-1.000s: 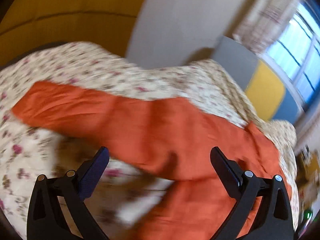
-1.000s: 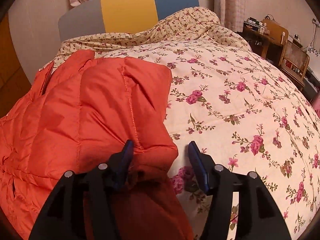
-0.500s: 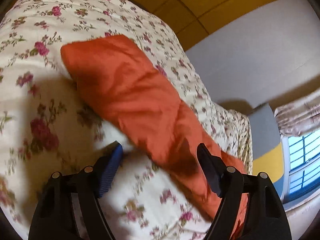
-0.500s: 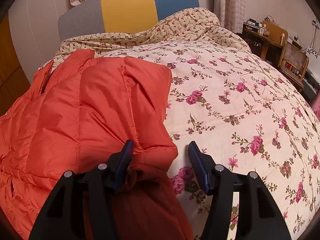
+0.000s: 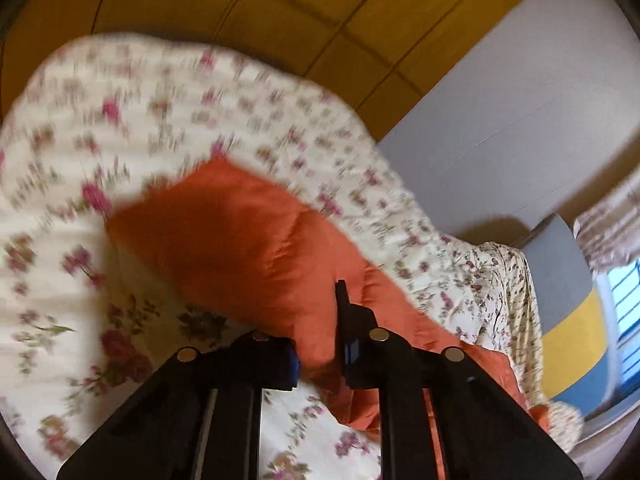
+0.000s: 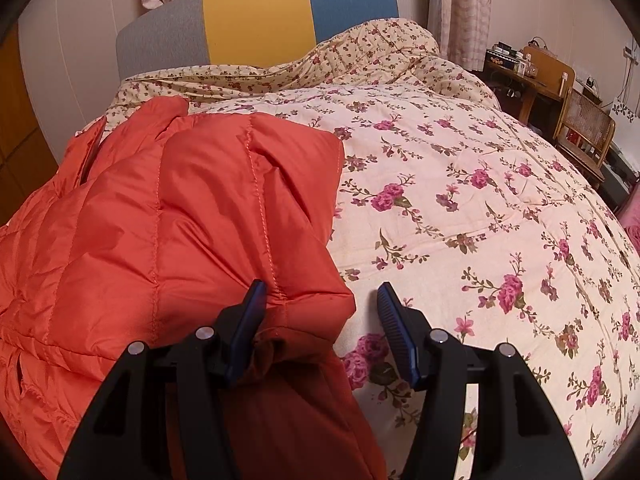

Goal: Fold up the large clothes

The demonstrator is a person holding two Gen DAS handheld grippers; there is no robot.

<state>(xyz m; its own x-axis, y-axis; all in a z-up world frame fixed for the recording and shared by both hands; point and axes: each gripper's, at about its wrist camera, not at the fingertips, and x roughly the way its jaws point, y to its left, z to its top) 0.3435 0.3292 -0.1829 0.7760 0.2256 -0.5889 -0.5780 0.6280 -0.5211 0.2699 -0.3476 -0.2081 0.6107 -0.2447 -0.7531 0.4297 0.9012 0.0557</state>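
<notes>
An orange quilted jacket (image 6: 180,220) lies folded on the left half of the bed. My right gripper (image 6: 322,292) hovers open at its near corner: the left finger rests on the jacket, the right finger stands over the floral quilt (image 6: 460,200). In the left wrist view the jacket's sleeve (image 5: 240,240) stretches across the quilt. My left gripper (image 5: 320,332) is closing tight on a fold of that sleeve, with orange cloth pinched between the jaws. The view is blurred by motion.
A grey, yellow and blue headboard (image 6: 256,20) stands at the far end of the bed under a curtained window. A wooden desk and chair (image 6: 584,132) are at the right. Yellow wooden panels (image 5: 280,12) and a grey wall rise beyond the bed's left side.
My left gripper swung over to the sleeve, rolled, and went from wide open to shut on the orange cloth. The right gripper and the folded jacket stayed as they were.
</notes>
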